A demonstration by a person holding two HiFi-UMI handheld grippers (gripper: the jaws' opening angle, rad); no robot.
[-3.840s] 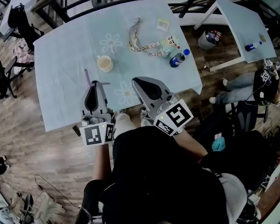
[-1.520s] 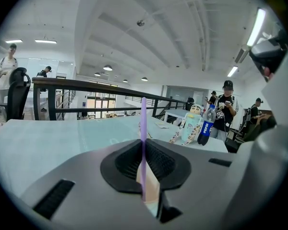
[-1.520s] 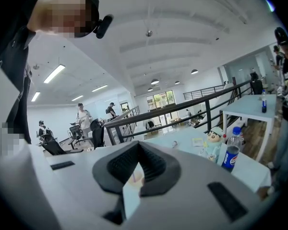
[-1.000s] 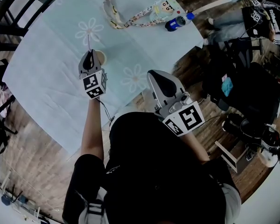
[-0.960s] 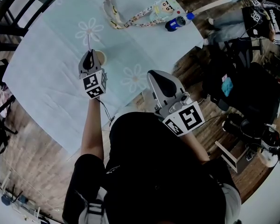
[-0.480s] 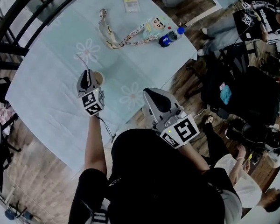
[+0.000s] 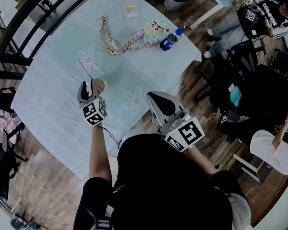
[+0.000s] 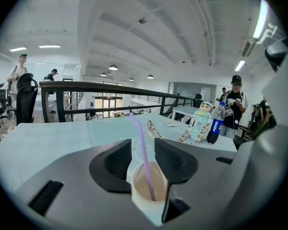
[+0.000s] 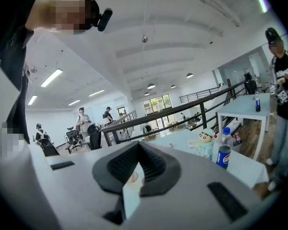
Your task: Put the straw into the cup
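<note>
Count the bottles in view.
2. Pepsi bottle beside the doll on the flowered table; second bottle on the far table. The floor bin may hide more.

I am looking at the cup, a small pale paper one, sitting upright on the light blue table with its mouth open. The thin lilac straw is standing inside it. Its lower end seems to be resting on the bottom, and its upper length is leaning out over the rim, up and to the left.
</note>
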